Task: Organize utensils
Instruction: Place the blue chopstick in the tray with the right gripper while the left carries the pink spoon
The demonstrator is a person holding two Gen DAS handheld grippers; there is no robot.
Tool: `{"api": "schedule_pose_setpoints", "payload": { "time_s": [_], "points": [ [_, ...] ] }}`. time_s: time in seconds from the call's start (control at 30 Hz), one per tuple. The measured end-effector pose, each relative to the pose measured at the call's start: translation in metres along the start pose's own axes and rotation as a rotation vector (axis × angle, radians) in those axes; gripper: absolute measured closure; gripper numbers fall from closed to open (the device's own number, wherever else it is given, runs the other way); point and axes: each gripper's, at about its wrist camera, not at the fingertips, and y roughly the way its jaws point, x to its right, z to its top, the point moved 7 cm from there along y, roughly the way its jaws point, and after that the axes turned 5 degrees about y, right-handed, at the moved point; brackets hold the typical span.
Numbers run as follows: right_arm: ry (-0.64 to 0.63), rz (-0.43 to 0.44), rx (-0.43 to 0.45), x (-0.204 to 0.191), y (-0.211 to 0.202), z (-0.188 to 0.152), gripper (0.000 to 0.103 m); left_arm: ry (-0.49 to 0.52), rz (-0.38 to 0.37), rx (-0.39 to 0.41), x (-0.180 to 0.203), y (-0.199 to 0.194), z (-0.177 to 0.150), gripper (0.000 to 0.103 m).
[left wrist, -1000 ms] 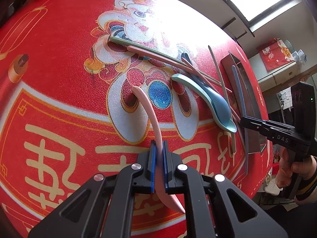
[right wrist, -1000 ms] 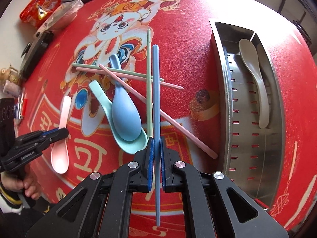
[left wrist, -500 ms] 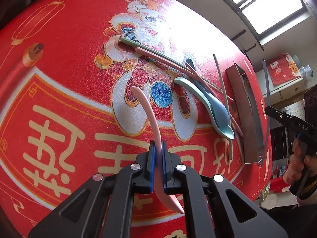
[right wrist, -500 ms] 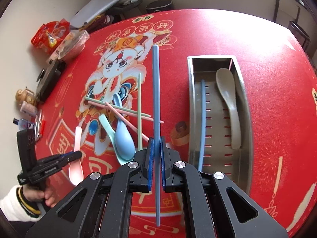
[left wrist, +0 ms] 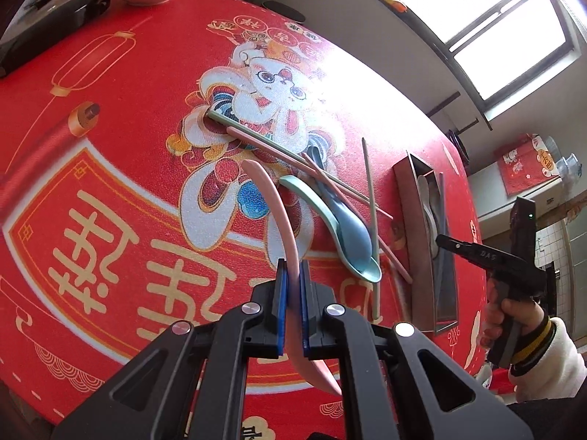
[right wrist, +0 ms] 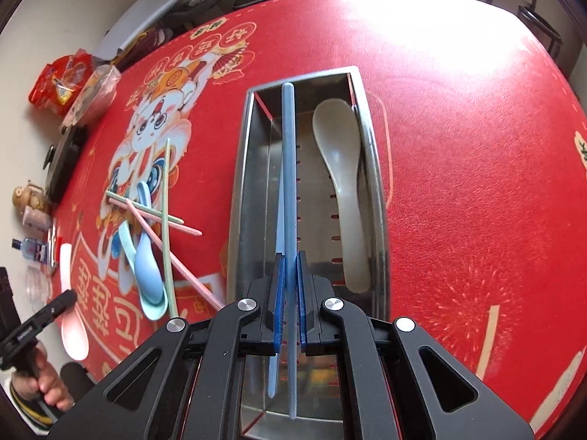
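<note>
A blue chopstick point(right wrist: 290, 190) hangs lengthwise over the steel tray point(right wrist: 238, 190); beside it inside lie another blue chopstick point(right wrist: 279, 216) and a beige spoon point(right wrist: 339, 168).

Left claw point(left wrist: 292, 286), low in the frame's centre, is clamped tight and angled downward. Right claw point(right wrist: 290, 286), also bottom centre, is closed, pointing steeply down.

The steel tray point(right wrist: 374, 168) has open floor down its middle, between a blue chopstick point(right wrist: 276, 227) lying along its left side and the grey spoon point(right wrist: 339, 168) at its right wall. Left of it, crossed chopsticks point(right wrist: 167, 212) and stacked spoons point(right wrist: 146, 267) clutter the red mat point(right wrist: 458, 146), whose right side lies bare.
</note>
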Motion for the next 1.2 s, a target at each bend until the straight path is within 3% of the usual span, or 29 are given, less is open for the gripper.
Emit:
{"api": "schedule_pose_setpoints", "payload": {
  "time_s": [0.23, 0.57, 0.77, 1.0, 1.07, 1.2],
  "points": [
    [0.019, 0.006, -0.05, 0.003, 0.024, -0.004, 0.097, 0.014, 0.017, 0.024, 0.023, -0.008, 0.001, 0.097],
    [0.013, 0.05, -0.07, -0.001, 0.019, -0.005, 0.095, 0.041, 0.007, 0.017, 0.044, -0.002, 0.002, 0.097],
    [0.006, 0.078, -0.012, 0.0, -0.011, -0.005, 0.095, 0.103, -0.024, -0.007, 0.069, 0.011, 0.008, 0.097],
    [-0.023, 0.021, 0.098, 0.012, -0.06, -0.007, 0.094, 0.207, -0.086, -0.071, 0.116, 0.042, 0.012, 0.097],
    [-0.024, 0.002, 0.119, 0.02, -0.07, -0.009, 0.09, 0.246, -0.108, -0.096, 0.133, 0.053, 0.012, 0.097],
    [0.008, -0.002, 0.156, 0.04, -0.09, -0.013, 0.065, 0.314, -0.155, -0.14, 0.167, 0.075, 0.009, 0.097]
  ]
}}
